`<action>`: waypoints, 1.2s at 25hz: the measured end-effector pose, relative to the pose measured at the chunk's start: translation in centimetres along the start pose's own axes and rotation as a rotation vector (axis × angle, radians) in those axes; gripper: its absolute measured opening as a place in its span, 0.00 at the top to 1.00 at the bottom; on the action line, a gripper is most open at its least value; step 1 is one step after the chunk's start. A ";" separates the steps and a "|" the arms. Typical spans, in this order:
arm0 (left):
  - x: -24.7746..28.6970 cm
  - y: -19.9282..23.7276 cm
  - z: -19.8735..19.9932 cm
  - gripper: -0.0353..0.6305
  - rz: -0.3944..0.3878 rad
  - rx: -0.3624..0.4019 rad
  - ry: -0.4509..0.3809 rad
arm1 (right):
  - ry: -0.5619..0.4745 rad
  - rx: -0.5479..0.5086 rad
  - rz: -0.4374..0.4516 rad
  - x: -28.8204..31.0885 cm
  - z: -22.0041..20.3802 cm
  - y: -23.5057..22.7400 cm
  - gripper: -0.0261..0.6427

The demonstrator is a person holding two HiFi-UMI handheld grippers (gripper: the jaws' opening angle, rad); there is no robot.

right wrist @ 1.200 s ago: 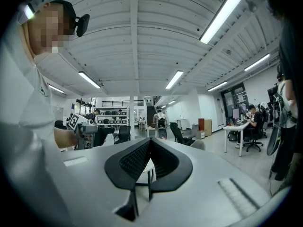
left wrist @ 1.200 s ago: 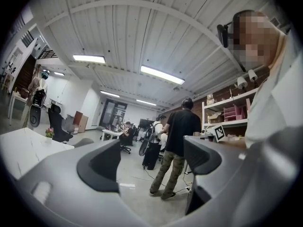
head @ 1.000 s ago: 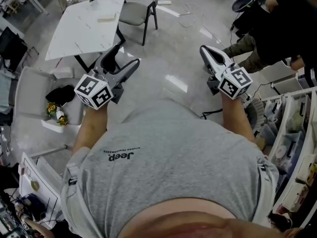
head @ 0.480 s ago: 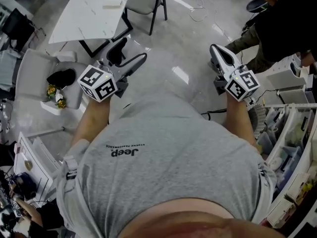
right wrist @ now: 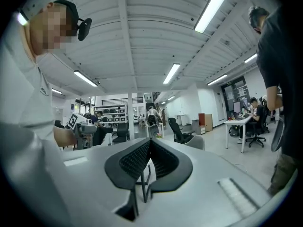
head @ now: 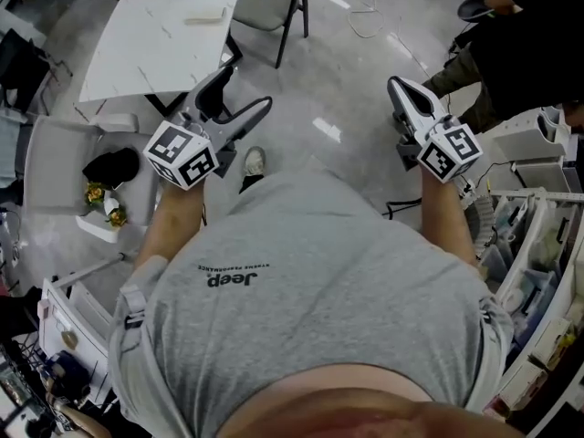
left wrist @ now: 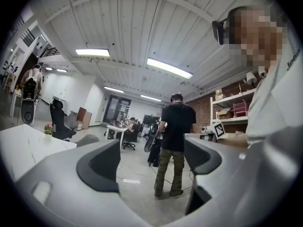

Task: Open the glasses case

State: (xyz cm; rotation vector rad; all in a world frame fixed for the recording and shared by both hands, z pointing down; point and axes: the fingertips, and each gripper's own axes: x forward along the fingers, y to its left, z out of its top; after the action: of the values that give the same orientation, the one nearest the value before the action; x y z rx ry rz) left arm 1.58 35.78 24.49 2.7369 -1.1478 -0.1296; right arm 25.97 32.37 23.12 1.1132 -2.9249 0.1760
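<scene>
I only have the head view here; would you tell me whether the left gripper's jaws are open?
Observer: Yes, the left gripper has its jaws well apart, with nothing between them.
Operator: And the right one?
Observer: The right gripper has its jaws pressed together, holding nothing.
Operator: Does either point at the glasses case?
Observer: No case shows in either gripper view; the left one faces a standing person across the room.

Pale oblong case (head: 205, 15) on white table (head: 137, 53)
</scene>
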 end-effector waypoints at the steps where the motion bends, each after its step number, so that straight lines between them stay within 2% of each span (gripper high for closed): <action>1: 0.5 2.0 0.3 0.27 -0.009 0.008 -0.005 | 0.001 -0.004 -0.011 1.8 0.1 -0.4 0.96; 9: 5.7 17.4 3.7 0.27 -0.144 0.044 0.034 | -0.010 -0.015 -0.085 17.6 2.7 -3.0 0.96; 12: 7.4 21.4 5.2 0.27 -0.173 0.040 0.038 | 0.000 -0.019 -0.096 21.8 3.5 -3.9 0.96; 17: 9.7 25.7 6.6 0.27 -0.215 0.035 0.035 | 0.007 -0.019 -0.134 25.5 4.5 -5.9 0.96; 23: 13.3 29.8 7.2 0.27 -0.227 0.018 0.047 | 0.018 -0.010 -0.160 28.4 4.9 -9.7 0.96; 28: 17.2 32.1 6.9 0.27 -0.210 0.000 0.071 | 0.040 0.015 -0.142 30.3 5.0 -14.2 0.96; 30: 19.0 32.3 6.2 0.27 -0.187 0.014 0.085 | 0.042 0.033 -0.116 30.7 4.8 -16.5 0.96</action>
State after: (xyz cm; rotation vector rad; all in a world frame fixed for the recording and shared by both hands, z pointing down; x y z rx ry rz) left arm -8.55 -0.80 24.29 2.8280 -0.8729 -0.0279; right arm 14.12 -0.75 21.47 1.2628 -2.8207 0.2435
